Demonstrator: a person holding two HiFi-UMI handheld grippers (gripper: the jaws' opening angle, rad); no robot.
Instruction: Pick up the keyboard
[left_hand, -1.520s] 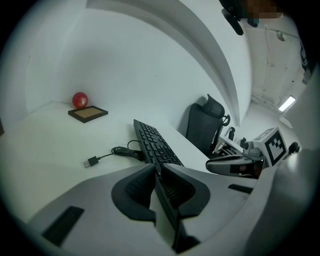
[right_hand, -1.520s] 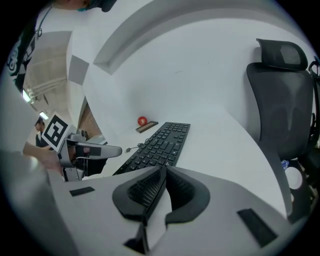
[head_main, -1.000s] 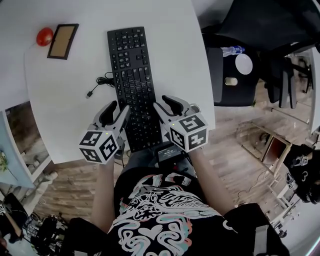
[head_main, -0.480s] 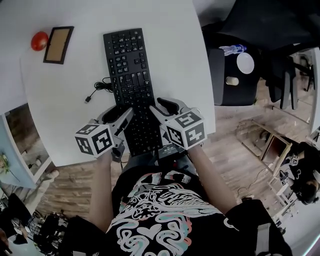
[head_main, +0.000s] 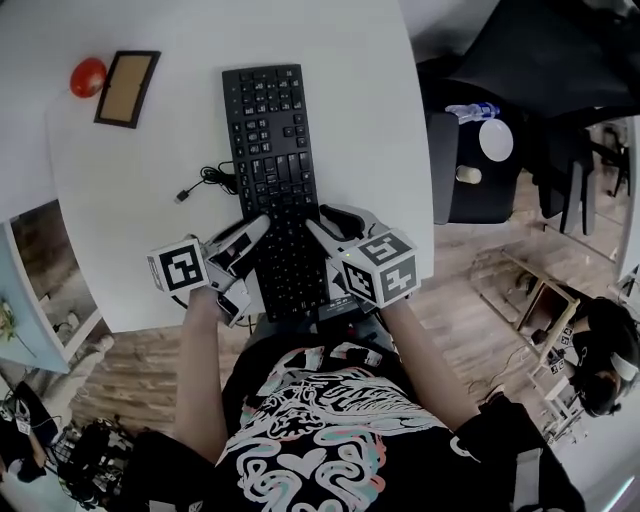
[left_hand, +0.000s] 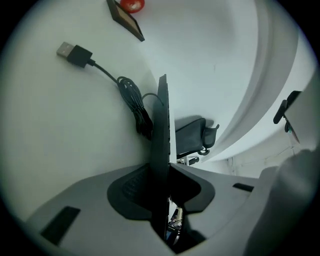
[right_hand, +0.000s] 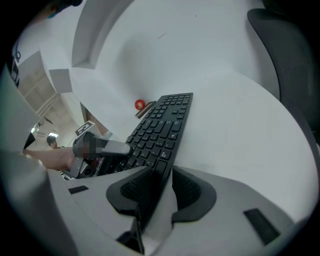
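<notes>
two grips share the near end of the keyboard (head_main: 272, 170). it lies lengthwise on the white table (head_main: 130, 230), with that end jutting past the table's edge toward the person. it looks like a light, stiff plastic slab, thin enough to fit between the pads. the underside is probably smooth and a little slippery. held by one end alone, its length would likely make it droop or swing, so taking both long edges seems the sound choice. the loose cable (head_main: 205, 180) would trail along with it. the left gripper (left_hand: 165, 180) sits at the left long edge, turned on its side. its jaws are closing with the slab edge-on between the pads, which meet it on both faces. the right gripper (right_hand: 161, 187) sits opposite at the right edge, angled downward, its pads pinching that edge with one pad on the keys. both forearms reach straight ahead from the body.
</notes>
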